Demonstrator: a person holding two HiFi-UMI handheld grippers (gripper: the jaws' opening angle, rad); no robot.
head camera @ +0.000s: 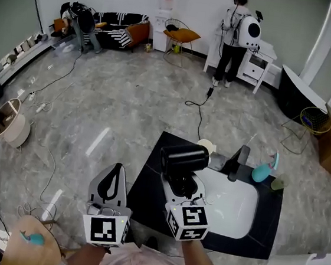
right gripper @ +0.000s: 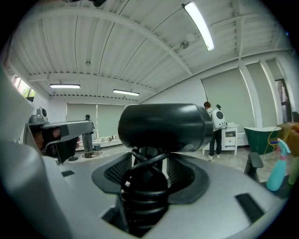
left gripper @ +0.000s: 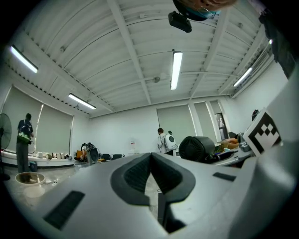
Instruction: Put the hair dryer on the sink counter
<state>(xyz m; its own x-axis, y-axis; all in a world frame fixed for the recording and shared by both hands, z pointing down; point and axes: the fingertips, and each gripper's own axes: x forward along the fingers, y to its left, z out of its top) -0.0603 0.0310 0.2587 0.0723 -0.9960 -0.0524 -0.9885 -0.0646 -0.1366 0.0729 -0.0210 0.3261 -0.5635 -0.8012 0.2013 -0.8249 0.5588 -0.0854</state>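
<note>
The black hair dryer (head camera: pixel 184 159) hangs over the near left part of the black sink counter (head camera: pixel 146 183), its barrel lying crosswise. My right gripper (head camera: pixel 182 185) is shut on its handle, which has the cord coiled round it. In the right gripper view the hair dryer (right gripper: pixel 163 125) fills the middle, with the handle clamped between the pads of the right gripper (right gripper: pixel 148 173). My left gripper (head camera: pixel 112 180) is held over the floor just left of the counter, shut and holding nothing. In the left gripper view the tips of the left gripper (left gripper: pixel 150 158) meet.
A white basin (head camera: pixel 235 207) with a dark faucet (head camera: pixel 237 162) is set in the counter. A teal bottle (head camera: pixel 262 171) and a cream cup (head camera: pixel 207 145) stand at its far edge. A person (head camera: pixel 236 36) stands at a white dresser far off. Cables (head camera: pixel 198 112) trail across the floor.
</note>
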